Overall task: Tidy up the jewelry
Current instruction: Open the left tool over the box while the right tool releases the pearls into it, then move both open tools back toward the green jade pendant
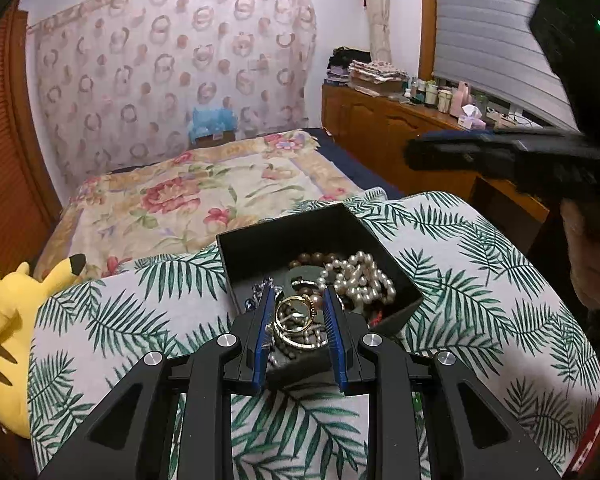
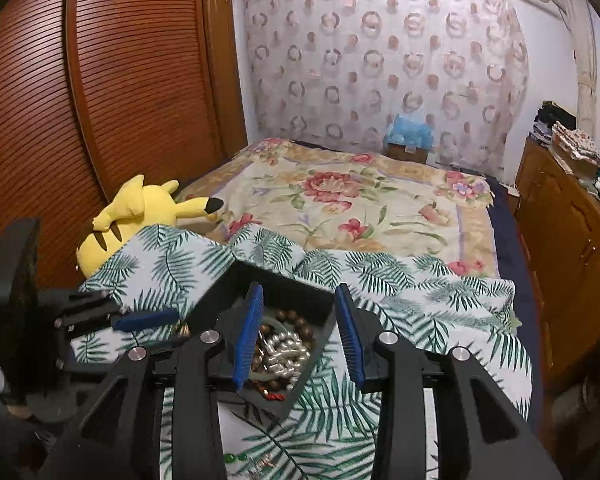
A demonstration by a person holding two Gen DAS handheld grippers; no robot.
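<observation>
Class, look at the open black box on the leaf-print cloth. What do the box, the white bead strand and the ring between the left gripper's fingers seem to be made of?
black box: matte, thin straight walls, probably card.
white bead strand: glossy cream rounds, pearl or imitation; can't tell which.
ring: shiny yellow band, gold-toned metal, possibly plated.

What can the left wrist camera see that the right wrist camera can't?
Only the left view shows the gold rings between the left gripper jaws, plus window blinds and a tissue box. Only the right view shows the slatted wardrobe door broadly and the right gripper's open jaws from behind. Both show the black box, pearls, yellow plush and floral blanket.
</observation>
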